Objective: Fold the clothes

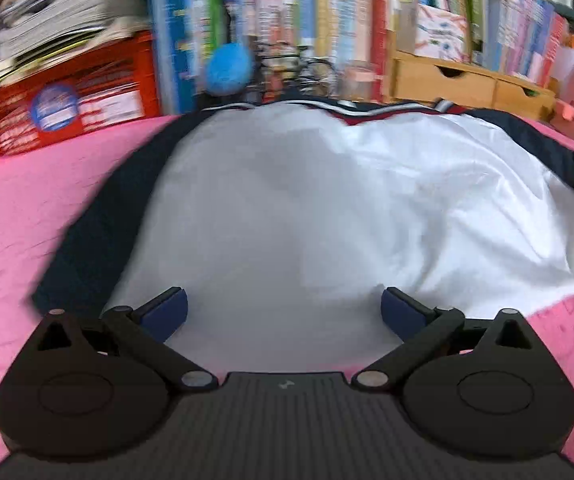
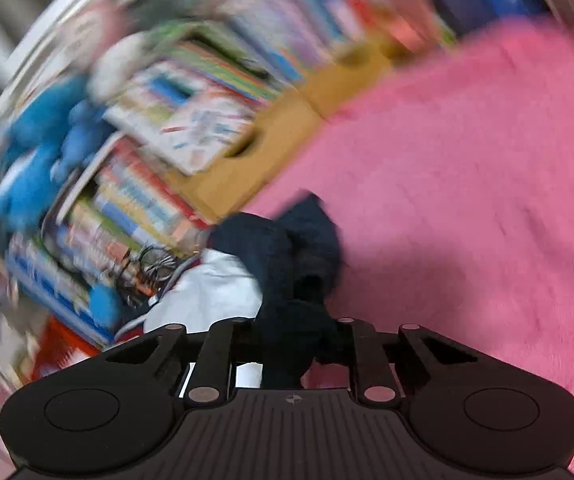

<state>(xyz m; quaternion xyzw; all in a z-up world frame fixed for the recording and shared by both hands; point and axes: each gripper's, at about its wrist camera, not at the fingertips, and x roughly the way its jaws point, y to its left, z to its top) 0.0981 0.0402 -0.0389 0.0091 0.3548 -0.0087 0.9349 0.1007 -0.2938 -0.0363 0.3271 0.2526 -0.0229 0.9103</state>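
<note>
Left wrist view: your left gripper (image 1: 285, 308) has its jaws spread wide, the blue pads (image 1: 167, 312) well apart with nothing pinched between them. The shirt (image 1: 287, 208) lies straight ahead of it on the pink cover (image 1: 27, 220), white body toward you and navy sleeve (image 1: 99, 220) running along its left side. The collar (image 1: 351, 114) sits at the far end, near the books (image 1: 327, 32), so the shirt's long axis runs directly away from this gripper. The near hem lies just under and between the open pads. A wooden drawer box (image 1: 467, 80) stands behind the far right corner.

Right wrist view: the picture is blurred and tilted. Your right gripper (image 2: 293, 332) has its jaws pressed together on a bunch of navy cloth (image 2: 291, 256), most likely the other sleeve or that side's edge; the pads themselves are hidden by the fabric. The white body (image 2: 207, 300) shows to the left of the pinch, so the bulk of the shirt lies leftward of this hand, with bare pink cover to the right.

Judging from this, the right hand already has its hold and the fold goes leftward across the body. Your left gripper is the nearer one to the hem.
</note>
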